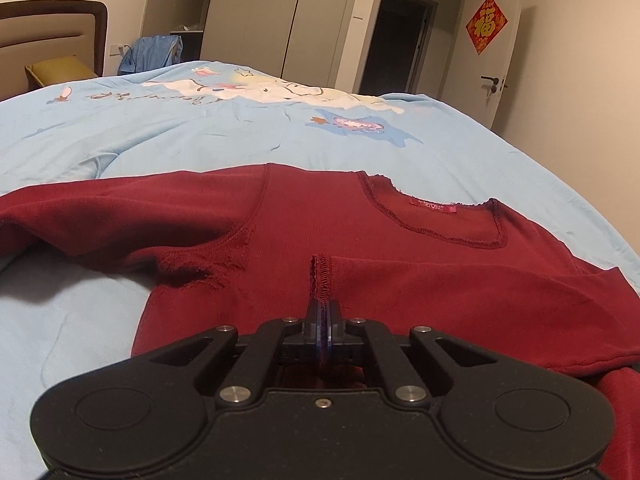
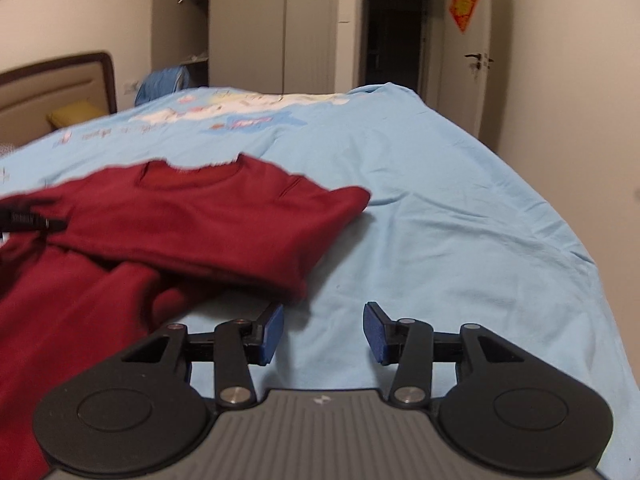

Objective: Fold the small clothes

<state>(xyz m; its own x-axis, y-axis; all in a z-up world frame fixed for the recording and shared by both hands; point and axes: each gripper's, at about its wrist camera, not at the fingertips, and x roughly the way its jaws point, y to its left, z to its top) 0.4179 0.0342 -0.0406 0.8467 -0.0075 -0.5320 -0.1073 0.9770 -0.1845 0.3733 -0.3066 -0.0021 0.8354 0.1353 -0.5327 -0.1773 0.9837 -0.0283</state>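
A dark red long-sleeved shirt [image 1: 304, 220] lies on the light blue bed cover [image 1: 200, 136], neckline and pink label facing up. My left gripper [image 1: 322, 304] is shut on a stitched cuff or hem edge of the shirt, held over its chest. One sleeve stretches out to the left, the other lies folded across the body. In the right wrist view the same shirt [image 2: 208, 216] lies to the left, folded sleeve on top. My right gripper [image 2: 323, 332] stands open over bare cover just right of the shirt, with nothing between its blue pads [image 2: 275, 330].
A padded headboard [image 1: 52, 36] and a yellow pillow [image 1: 60, 68] are at the far left. Wardrobe doors [image 1: 292, 16], a dark doorway and a white door [image 1: 496, 60] with a red decoration stand beyond the bed. Blue cloth is piled behind the bed [image 1: 156, 52].
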